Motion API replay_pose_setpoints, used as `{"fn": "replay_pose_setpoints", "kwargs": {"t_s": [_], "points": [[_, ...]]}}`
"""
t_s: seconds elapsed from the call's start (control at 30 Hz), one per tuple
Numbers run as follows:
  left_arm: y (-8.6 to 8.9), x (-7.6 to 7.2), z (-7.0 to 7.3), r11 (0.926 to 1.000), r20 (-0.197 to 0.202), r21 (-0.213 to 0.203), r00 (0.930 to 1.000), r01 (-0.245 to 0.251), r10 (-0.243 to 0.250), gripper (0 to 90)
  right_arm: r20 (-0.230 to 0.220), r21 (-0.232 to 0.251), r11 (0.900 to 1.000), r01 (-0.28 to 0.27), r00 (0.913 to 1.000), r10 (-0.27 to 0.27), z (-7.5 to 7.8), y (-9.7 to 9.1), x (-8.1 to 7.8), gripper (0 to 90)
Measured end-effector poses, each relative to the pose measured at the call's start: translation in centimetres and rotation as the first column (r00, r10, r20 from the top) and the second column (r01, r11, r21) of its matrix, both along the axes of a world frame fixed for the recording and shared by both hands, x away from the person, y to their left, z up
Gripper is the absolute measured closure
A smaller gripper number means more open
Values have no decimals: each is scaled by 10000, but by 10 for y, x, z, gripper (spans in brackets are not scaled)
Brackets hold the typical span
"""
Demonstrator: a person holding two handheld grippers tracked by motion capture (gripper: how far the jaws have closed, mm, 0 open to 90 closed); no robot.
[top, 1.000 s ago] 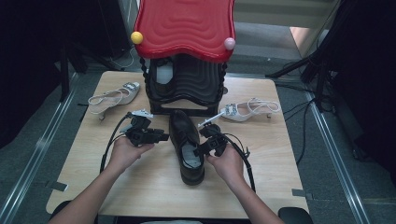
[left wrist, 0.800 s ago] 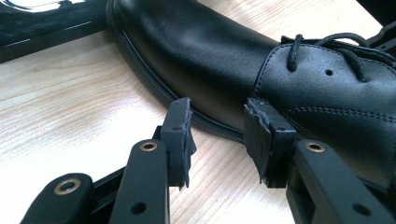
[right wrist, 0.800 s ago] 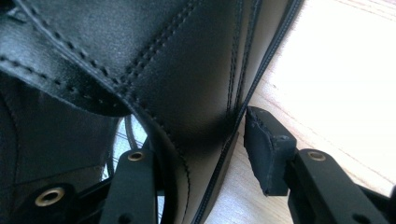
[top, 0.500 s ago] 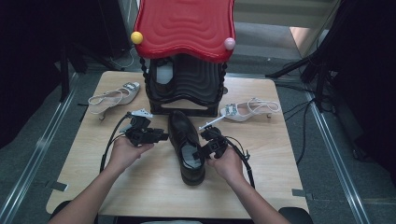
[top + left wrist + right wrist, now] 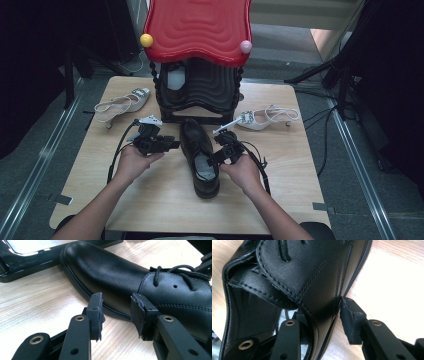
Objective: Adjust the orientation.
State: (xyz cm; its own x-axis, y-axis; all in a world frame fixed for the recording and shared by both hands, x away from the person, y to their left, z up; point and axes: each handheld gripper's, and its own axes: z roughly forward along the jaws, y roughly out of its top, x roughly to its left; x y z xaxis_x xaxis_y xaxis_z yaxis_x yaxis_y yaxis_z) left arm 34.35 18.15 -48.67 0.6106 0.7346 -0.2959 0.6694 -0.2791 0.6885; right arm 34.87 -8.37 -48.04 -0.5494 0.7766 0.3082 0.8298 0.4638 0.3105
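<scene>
Black lace-up leather shoe lies at worktop centre, toe pointing to 12 o'clock toward the black rack under the red wavy top, heel toward the person.

Right gripper is at the shoe's 3 o'clock. In the right gripper view one jaw is inside the shoe opening and the other outside, straddling the side wall of the shoe. Jaws have just been closing with the wall between them; the outer pad sits right at the leather, but I cannot tell if it is clamped yet.

Left gripper is at the shoe's 9 o'clock. Its jaws are apart with nothing between them, aimed at the sole edge just short of the leather.

Two white strappy heels lie off to the sides: one at 10 o'clock, one at 2 o'clock.

Handling, as a guess: the shoe is moderately heavy for one pinch, with a stiff sole and toe cap. The upper is polished and likely slippery, and the collar is softer and will flex. Best hold is the collar wall near the laces, pinched inside and outside. The left gripper can steady the welt to stop it swinging.
</scene>
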Motion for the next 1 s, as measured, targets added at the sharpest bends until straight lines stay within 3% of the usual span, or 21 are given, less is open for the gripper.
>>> {"fn": "replay_pose_setpoints", "kwargs": {"t_s": [0.13, 0.27, 0.63, 0.73, 1.0], "points": [[-1, 0, 3, 10000, 100, 14, 9999, 4, -4, 620, -324, 233, 9997, 57, 9995, -50, -1, -1, 5, 632], [-1, -1, 10, 10000, 200, -51, 9998, 32, -31, 620, -208, 70, 10000, -61, 9998, 63, -1, 0, 6, 695], [10, 2, 44, 9997, 280, -179, 9995, 170, -165, 534, -218, -239, 9996, 147, 9996, -152, 2, -2, 8, 842], [13, 5, 53, 9992, 260, -347, 9995, 181, -172, 496, -188, -321, 9993, 172, 9997, -178, 2, -1, 8, 859], [20, 10, 75, 9995, 585, -240, 9981, 201, -187, 494, -423, -103, 9991, 421, 9982, -425, 4, -5, 10, 868]]}}
